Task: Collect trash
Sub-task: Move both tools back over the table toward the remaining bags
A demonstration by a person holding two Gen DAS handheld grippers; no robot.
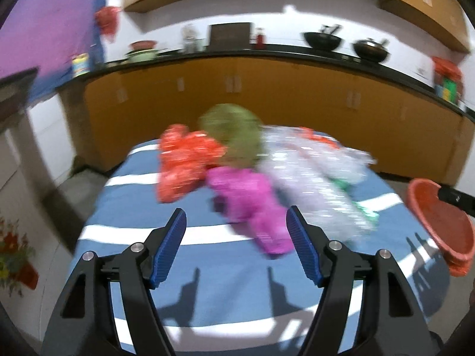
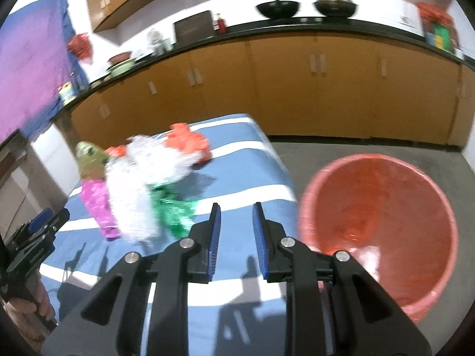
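Crumpled wrappers lie in a heap on a blue-and-white striped table (image 1: 207, 273): a pink one (image 1: 252, 204), a red one (image 1: 184, 163), an olive-green one (image 1: 234, 133), a clear silvery one (image 1: 311, 175) and a green one (image 2: 173, 210). My left gripper (image 1: 236, 228) is open and empty, just short of the pink wrapper. My right gripper (image 2: 236, 222) is open with a narrow gap and empty, over the table's right edge. A red bucket (image 2: 383, 228) stands on the floor right of the table (image 2: 243, 178); it also shows in the left wrist view (image 1: 439, 225).
Orange cabinets (image 1: 267, 89) under a black counter run behind the table, with woks (image 2: 279, 7) and jars on top. Grey floor (image 2: 356, 148) lies between table and cabinets. A flower pot (image 1: 17, 255) sits at the left.
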